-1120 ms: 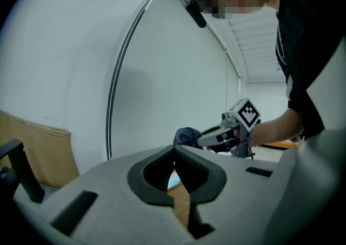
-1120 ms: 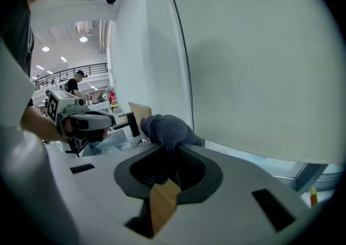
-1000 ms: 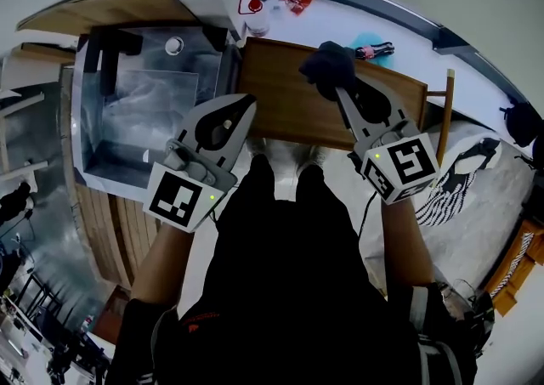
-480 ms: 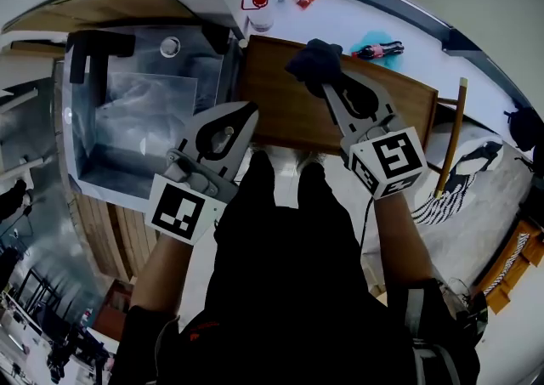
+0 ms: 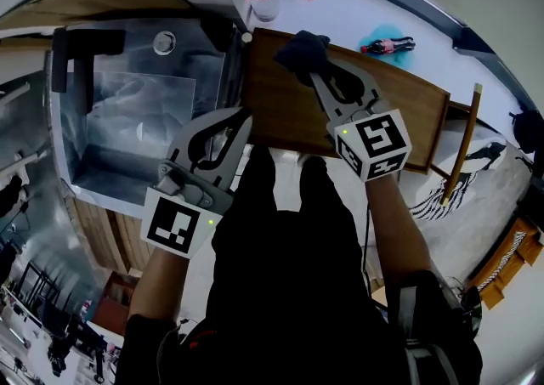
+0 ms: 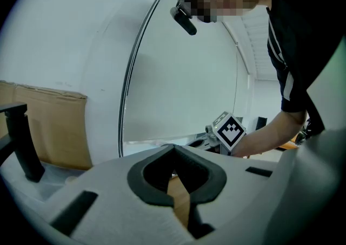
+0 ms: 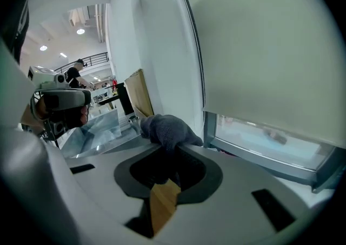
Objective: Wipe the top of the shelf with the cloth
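your right gripper point(image 5: 311, 71) clamps the dark cloth point(image 5: 297, 49) at the shelf top's point(image 5: 406, 118) far left corner, left gripper point(image 5: 244, 116) closed and empty, so the wiping looks only partly done.

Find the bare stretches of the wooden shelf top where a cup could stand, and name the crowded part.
Bare: the shelf top's right half, between the right gripper and the wooden pole; also its near-left strip, between the left gripper and the cloth. Crowded: the far left corner, where the right gripper holds the cloth, beside the bottle and clear box.
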`<state>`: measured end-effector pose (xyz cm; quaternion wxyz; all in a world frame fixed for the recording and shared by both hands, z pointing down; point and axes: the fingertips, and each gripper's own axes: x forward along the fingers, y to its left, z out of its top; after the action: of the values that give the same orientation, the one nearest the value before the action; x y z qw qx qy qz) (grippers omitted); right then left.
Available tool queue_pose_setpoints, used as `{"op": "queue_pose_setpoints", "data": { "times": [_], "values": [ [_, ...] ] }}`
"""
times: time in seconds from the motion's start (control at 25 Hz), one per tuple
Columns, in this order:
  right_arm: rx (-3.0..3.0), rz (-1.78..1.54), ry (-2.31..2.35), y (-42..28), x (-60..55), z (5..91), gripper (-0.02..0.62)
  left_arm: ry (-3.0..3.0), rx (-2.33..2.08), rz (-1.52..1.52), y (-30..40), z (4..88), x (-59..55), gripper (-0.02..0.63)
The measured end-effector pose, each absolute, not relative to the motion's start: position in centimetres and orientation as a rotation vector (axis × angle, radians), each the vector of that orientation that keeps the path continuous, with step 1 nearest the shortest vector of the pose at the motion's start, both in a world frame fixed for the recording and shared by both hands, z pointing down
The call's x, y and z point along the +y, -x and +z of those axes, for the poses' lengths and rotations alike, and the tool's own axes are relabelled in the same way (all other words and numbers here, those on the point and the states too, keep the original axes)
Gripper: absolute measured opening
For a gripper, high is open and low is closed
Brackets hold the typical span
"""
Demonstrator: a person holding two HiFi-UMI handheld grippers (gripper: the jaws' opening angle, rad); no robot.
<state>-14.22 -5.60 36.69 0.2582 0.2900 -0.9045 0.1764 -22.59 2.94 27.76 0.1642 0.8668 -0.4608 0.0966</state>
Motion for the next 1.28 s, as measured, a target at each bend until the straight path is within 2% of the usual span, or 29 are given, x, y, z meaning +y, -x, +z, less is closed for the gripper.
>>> {"op": "queue_pose_setpoints", "data": {
  "times": [1.28],
  "values": [
    [-2.303, 0.517, -0.699, 19.1, -7.3, 51.0, 0.06, -2.393, -1.298, 0.209, 24.7, 32.9, 2.5, 0.018]
  ]
}}
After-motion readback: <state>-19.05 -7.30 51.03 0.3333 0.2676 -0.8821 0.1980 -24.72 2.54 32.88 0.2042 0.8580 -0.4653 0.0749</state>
